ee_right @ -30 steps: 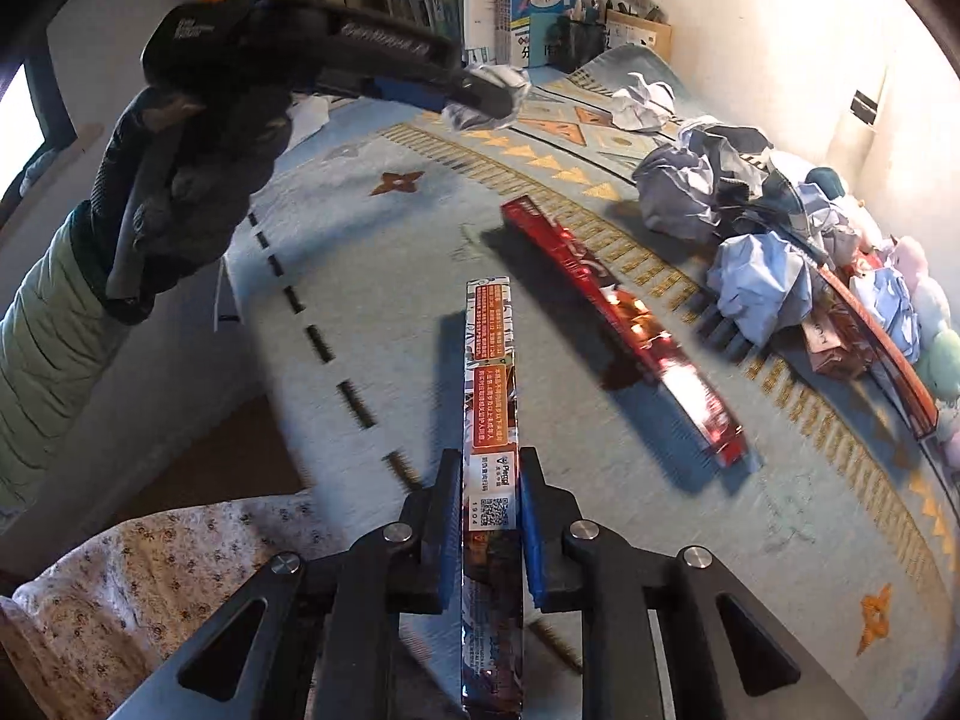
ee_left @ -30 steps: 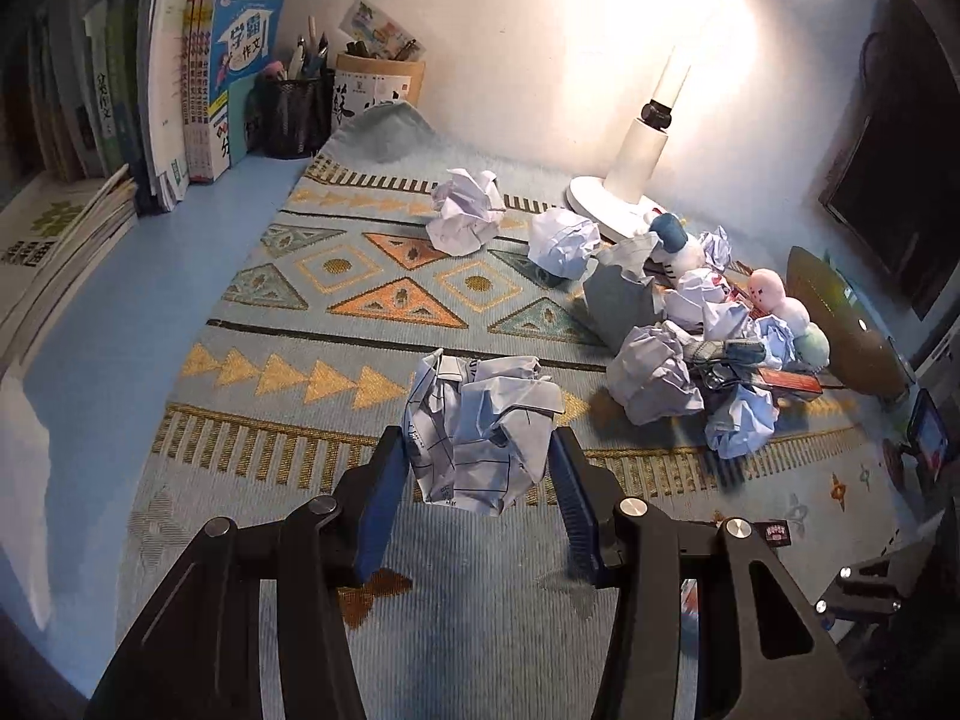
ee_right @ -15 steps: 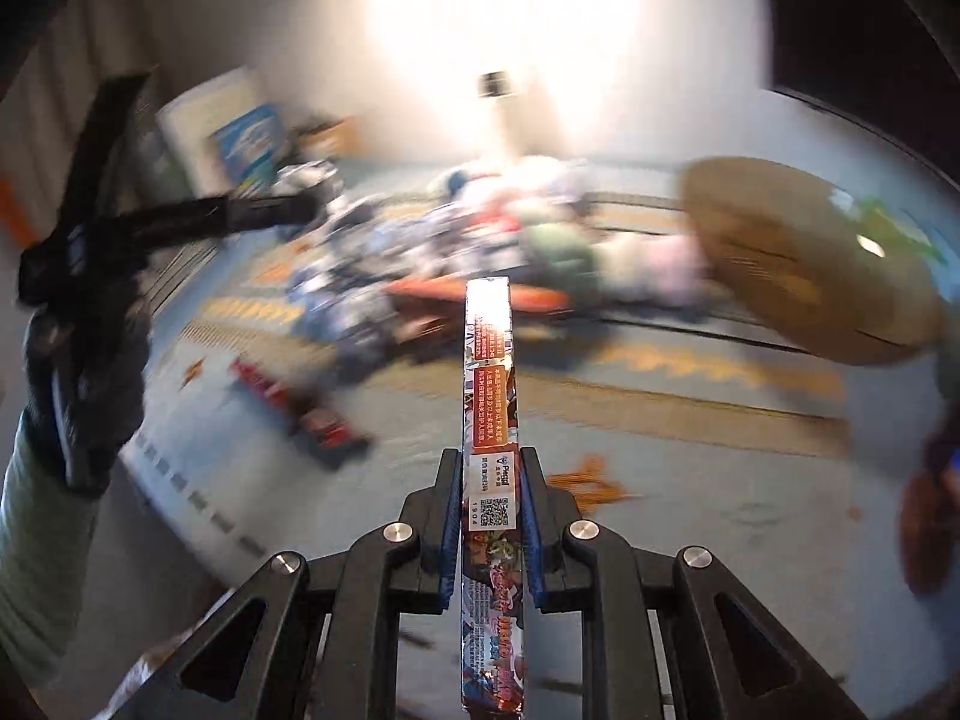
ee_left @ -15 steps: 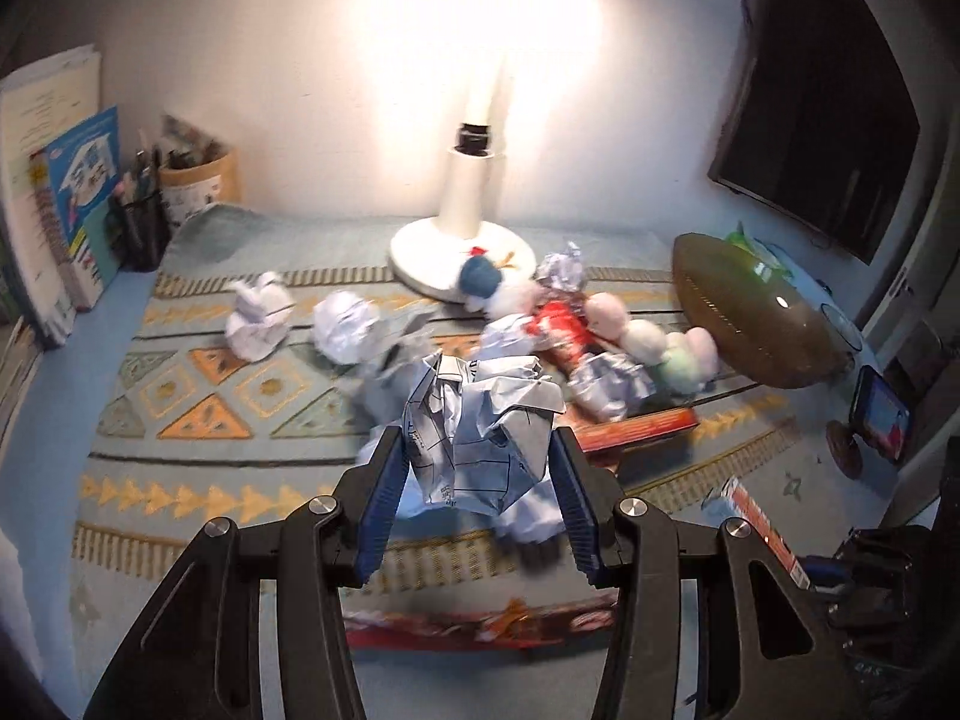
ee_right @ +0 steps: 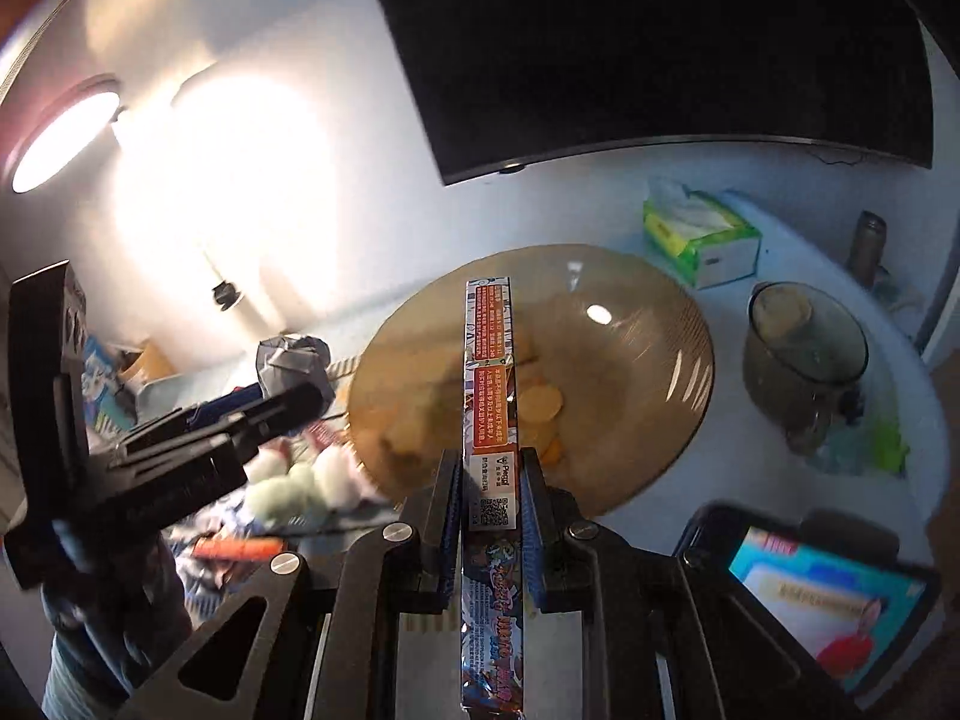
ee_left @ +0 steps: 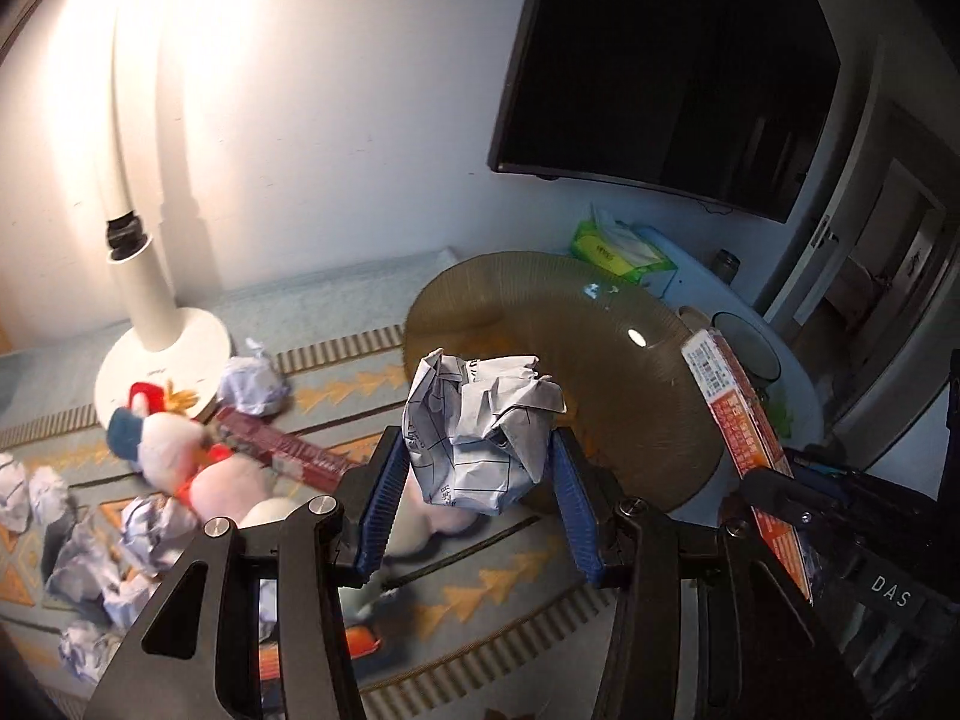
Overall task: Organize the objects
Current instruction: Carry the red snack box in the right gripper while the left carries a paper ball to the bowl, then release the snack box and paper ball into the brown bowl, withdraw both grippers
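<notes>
Both grippers carry a load toward the amber glass bowl (ee_left: pixel 558 324) at the end of the patterned mat (ee_left: pixel 480 588). The left gripper (ee_left: pixel 477 498) pinches a crumpled paper ball (ee_left: pixel 480 426) between its blue pads, the ball held in the air in front of the bowl's near rim. The right gripper (ee_right: pixel 492 516) is pressed tight on a flat snack packet (ee_right: pixel 489 396), gripped edge-on near its lower third so that the long upper end points over the bowl's hollow. More paper balls, soft toys (ee_left: pixel 174 450) and another red packet (ee_left: pixel 282 450) lie on the mat by the lamp base (ee_left: pixel 162 354). A clean drop probably calls for bringing each load fully over the hollow before the jaws part, lest the packet's long end catch the rim.
</notes>
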### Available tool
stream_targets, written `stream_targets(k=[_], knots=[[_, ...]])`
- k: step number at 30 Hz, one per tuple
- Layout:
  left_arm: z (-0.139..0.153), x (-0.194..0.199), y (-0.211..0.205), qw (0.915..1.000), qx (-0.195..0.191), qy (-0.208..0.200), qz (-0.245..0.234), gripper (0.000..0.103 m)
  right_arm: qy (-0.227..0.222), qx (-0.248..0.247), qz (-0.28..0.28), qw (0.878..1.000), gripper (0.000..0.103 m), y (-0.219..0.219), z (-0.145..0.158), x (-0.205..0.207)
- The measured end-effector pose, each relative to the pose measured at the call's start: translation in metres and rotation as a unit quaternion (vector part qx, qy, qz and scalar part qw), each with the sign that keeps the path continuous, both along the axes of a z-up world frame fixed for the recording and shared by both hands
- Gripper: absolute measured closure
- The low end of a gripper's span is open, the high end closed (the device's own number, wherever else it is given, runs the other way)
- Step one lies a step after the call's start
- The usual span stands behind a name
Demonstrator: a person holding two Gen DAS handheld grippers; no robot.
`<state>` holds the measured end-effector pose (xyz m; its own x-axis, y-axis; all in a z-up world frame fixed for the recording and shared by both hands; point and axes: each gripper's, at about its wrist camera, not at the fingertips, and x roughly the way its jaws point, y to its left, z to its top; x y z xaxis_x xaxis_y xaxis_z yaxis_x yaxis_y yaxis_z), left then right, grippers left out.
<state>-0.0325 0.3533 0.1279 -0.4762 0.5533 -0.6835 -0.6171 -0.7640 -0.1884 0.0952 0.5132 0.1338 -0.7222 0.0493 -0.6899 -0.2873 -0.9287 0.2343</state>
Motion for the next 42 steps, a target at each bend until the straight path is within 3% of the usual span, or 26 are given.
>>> stream_targets(k=[2,3,5,7,9,13,17,21,24,27,32,37,39,42], knots=[[-0.001,-0.003,0.017,1.0,-0.005,0.002,-0.006,0.058,0.003,0.004,-0.018,1.0,0.085,0.011,0.004,-0.012],[-0.002,-0.006,0.026,0.9999,-0.008,0.005,-0.007,0.058,0.002,0.011,-0.028,1.0,0.077,0.015,0.004,-0.019],[-0.001,-0.011,0.037,0.9999,-0.007,0.015,0.002,0.055,-0.012,0.036,-0.031,0.999,0.071,0.023,0.004,-0.034],[0.001,-0.016,0.041,0.9996,0.004,0.026,0.01,0.036,-0.018,0.042,-0.034,0.998,0.071,0.031,0.005,-0.037],[0.002,-0.019,0.039,0.9998,0.009,0.015,0.008,0.023,-0.01,0.031,-0.03,0.999,0.071,0.034,0.006,-0.029],[0.011,-0.011,0.013,0.9991,0.011,0.033,0.025,0.023,-0.003,0.014,-0.004,1.0,0.067,0.019,0.003,-0.004],[0.02,0.007,-0.039,0.9974,0.041,0.027,0.053,0.023,0.002,0.009,0.048,0.999,0.053,-0.024,-0.002,0.02],[0.026,0.04,-0.11,0.9919,0.045,0.057,0.105,0.022,0.022,0.023,0.114,0.993,0.03,-0.083,-0.01,0.041],[0.021,0.067,-0.178,0.9838,0.041,0.078,0.156,0.018,0.03,0.033,0.151,0.987,0.018,-0.122,-0.023,0.047],[0.003,0.079,-0.234,0.9788,0.023,0.081,0.186,0.001,0.022,0.041,0.173,0.984,0.017,-0.152,-0.047,0.042],[-0.048,0.077,-0.316,0.9523,-0.039,0.072,0.294,0.001,0.016,0.052,0.14,0.989,0.017,-0.163,-0.087,0.024],[-0.09,0.07,-0.355,0.9169,-0.094,0.097,0.376,0.001,-0.009,0.043,0.12,0.992,0.017,-0.156,-0.113,0.007],[-0.099,0.068,-0.358,0.9117,-0.103,0.092,0.387,0.001,-0.021,0.032,0.119,0.992,0.017,-0.152,-0.12,0.003],[-0.104,0.061,-0.361,0.9123,-0.103,0.068,0.39,0.001,-0.028,0.027,0.123,0.992,0.017,-0.151,-0.124,-0.001]])
